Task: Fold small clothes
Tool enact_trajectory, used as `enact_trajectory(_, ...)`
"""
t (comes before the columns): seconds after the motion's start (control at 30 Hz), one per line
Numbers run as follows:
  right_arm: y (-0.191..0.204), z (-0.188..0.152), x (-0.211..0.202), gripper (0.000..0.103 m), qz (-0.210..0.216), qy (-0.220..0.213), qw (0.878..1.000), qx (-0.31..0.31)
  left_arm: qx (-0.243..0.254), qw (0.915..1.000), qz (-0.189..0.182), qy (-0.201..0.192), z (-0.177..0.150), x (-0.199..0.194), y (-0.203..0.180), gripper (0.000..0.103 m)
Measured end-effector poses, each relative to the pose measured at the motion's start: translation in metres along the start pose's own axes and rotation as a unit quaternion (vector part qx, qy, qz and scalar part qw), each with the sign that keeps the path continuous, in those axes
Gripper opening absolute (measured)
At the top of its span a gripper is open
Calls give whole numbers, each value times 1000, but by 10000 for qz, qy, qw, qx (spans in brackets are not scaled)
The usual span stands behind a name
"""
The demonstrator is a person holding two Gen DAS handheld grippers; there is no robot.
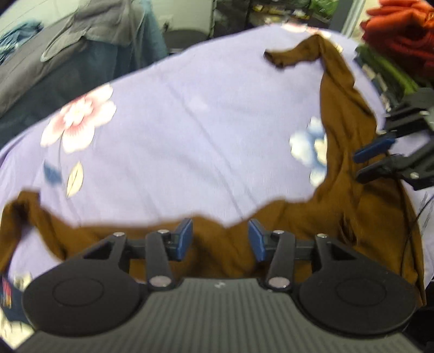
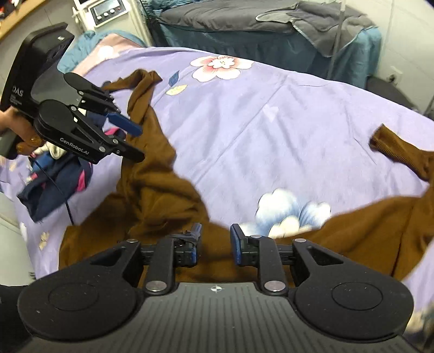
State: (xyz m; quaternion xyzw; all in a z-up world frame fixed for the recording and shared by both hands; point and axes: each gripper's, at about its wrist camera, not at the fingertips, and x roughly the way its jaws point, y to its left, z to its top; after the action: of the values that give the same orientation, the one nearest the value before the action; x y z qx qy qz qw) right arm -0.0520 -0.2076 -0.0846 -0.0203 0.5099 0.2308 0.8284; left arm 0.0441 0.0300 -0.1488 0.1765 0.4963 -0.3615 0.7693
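Spreading step, folding not yet begun. Nearest: left gripper (image 1: 220, 240) and right gripper (image 2: 214, 244), jaws of each parted about halfway, nothing pinched, poised just above the near edge of the brown garment (image 1: 339, 195). Garment lying rumpled on the lilac flowered sheet (image 1: 176, 135), body bunched near, one sleeve trailing left, the other stretching far right. Farther left, a dark bundle of clothes (image 2: 54, 184). Next, by judgement: closing on the near hem or shoulders, then drawing flat before the first fold.

I see a lilac floral bedsheet (image 2: 271, 114), grey bedding (image 2: 312, 24) behind, and folded orange clothes (image 1: 401, 30).
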Motion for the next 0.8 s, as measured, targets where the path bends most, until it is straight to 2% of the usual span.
enact_trajectory(0.03, -6, 4, 6, 62, 143, 103, 9998, -101, 103, 9998, -179, -8, 6, 7, 3, 48)
enact_trajectory(0.07, -7, 10, 15, 65, 303, 323, 9985, -320, 226, 9992, -329, -4, 12, 12, 5, 48)
enact_trajectory(0.2, 2, 13, 41, 66, 768, 804, 9863, -1217, 882, 9893, -1120, 306, 33, 50, -8, 53)
enact_trajectory(0.27, 5, 16, 57, 66, 1190, 1211, 9770, -1290, 1298, 9786, -1409, 755, 38, 73, -23, 56)
enact_trajectory(0.3, 4, 15, 60, 65, 1298, 1393, 9722, -1365, 1511, 9726, -1457, 999, 38, 83, -32, 53)
enact_trajectory(0.37, 11, 12, 69, 33, 1206, 1638, 9646, -1679, 2056, 9584, -1533, 1251, 30, 88, -48, 36)
enact_trajectory(0.4, 16, 10, 67, 13, 1163, 1618, 9619, -1871, 2239, 9547, -1564, 1181, 27, 84, -53, 20)
enact_trajectory(0.43, 18, 9, 64, 13, 1110, 1544, 9628, -1919, 2266, 9533, -1621, 1163, 26, 80, -55, 8)
enact_trajectory(0.5, 14, 11, 53, 11, 1025, 1422, 9700, -1683, 2261, 9577, -1474, 998, 25, 68, -54, 5)
enact_trajectory(0.57, 6, 16, 42, 11, 887, 1165, 9786, -1443, 2044, 9692, -1207, 650, 27, 54, -41, 5)
enact_trajectory(0.63, -8, 28, 32, 11, 680, 865, 9872, -1151, 1489, 9838, -972, 244, 40, 40, -18, 5)
enact_trajectory(0.7, -25, 42, 18, 11, 308, 550, 9936, -933, 983, 9928, -653, -227, 58, 27, 8, 5)
enact_trajectory(0.77, -47, 60, 9, 11, -25, 219, 9982, -549, 474, 9966, -362, -570, 78, 23, 35, 5)
enact_trajectory(0.8, -58, 71, 7, 3, -281, 21, 9988, -391, 210, 9967, -229, -748, 89, 23, 48, 5)
